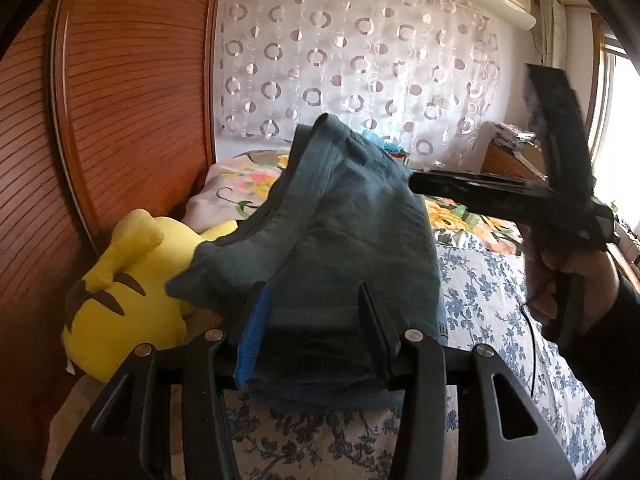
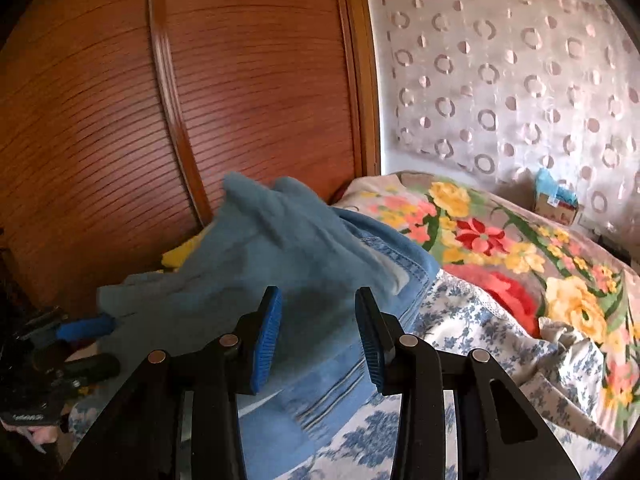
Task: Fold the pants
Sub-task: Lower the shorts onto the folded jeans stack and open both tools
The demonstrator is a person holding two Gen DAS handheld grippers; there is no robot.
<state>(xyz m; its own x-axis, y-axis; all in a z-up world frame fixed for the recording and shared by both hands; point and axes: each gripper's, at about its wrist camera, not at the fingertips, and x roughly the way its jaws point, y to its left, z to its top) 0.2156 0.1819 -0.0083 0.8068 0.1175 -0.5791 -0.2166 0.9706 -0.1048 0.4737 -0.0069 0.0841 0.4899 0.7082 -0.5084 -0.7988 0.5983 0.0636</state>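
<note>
The blue-grey pants [image 1: 352, 220] are bunched in a thick fold and rise above the bed. My left gripper [image 1: 312, 285] is shut on their near edge, and the cloth fills the gap between its pads. In the right wrist view the pants [image 2: 280, 248] lie across the middle, with a paler denim band on their right side. My right gripper [image 2: 318, 289] is shut on that right part, cloth packed between its blue pads. From the left wrist view, a finger [image 1: 460, 190] of the right gripper reaches into the pants' right edge, held by a hand [image 1: 568, 272]. A blue finger [image 2: 84, 328] of the left gripper shows at the far left.
A yellow plush toy [image 1: 128, 288] lies left of the pants against the slatted wooden wardrobe door [image 1: 120, 100]. A blue-flowered sheet [image 1: 480, 300] covers the bed, with a bright floral blanket [image 2: 500, 248] behind it. A small cardboard box [image 2: 556, 204] stands by the curtain.
</note>
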